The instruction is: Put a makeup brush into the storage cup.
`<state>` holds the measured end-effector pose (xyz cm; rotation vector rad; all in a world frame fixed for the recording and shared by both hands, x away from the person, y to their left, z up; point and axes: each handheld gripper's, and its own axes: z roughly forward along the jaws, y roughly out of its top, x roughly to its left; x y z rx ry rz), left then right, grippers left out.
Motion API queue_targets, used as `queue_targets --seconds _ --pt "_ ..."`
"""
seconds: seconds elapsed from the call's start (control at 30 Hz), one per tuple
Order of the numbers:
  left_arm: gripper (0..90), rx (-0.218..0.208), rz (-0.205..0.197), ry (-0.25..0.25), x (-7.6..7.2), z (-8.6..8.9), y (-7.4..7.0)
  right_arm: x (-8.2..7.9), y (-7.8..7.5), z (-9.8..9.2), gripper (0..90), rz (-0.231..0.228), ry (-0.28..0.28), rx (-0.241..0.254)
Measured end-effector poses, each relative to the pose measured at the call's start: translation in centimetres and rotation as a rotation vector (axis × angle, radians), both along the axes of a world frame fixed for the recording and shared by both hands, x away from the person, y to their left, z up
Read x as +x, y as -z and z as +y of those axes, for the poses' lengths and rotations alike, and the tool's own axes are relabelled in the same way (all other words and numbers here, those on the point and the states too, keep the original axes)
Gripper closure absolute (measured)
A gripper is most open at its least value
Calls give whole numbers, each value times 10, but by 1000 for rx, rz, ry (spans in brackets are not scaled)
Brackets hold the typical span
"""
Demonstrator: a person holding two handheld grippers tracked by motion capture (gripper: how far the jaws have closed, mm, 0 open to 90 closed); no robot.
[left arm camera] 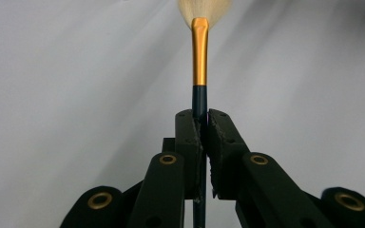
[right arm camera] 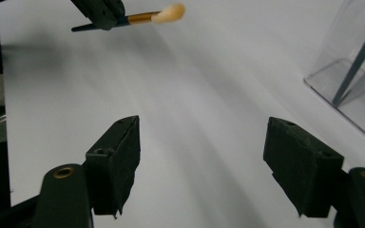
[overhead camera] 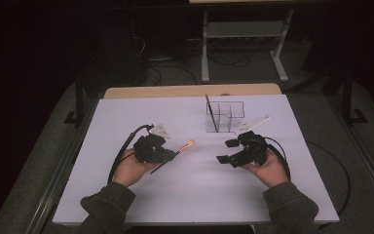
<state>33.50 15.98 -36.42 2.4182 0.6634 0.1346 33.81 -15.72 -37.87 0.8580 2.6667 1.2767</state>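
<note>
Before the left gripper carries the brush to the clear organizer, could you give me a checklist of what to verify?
1. Left gripper shut on the makeup brush: ok, pads clamp the dark handle.
2. Bristle end free: ok, it points away from the jaws.
3. Right gripper out of the way: ok, open, nothing between its pads.
4. Clear organizer upright on the table: ok.
5. Free compartment: ok, another brush stands in the left one; the others look free.
6. Grip firm enough to tilt the brush upright: cannot tell.

Gold-ferruled, dark-handled brush [left arm camera: 199, 57]
</note>
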Motion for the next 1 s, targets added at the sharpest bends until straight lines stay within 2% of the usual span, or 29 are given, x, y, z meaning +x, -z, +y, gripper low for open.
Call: queue_targets --seconds 0.43,0.6,0.73,1.0 --pt "833 -51 -33 12 -10 9 -8 2 -8 13 251 15 -32 32" --pt "833 -65 -58 28 -15 11 -12 3 -11 19 250 25 -49 45" --pt "833 -80 -70 37 -18 13 -14 4 -13 25 250 20 -76 51" --pt "833 -111 -101 74 -26 11 -17 4 -16 37 255 38 -127 71"
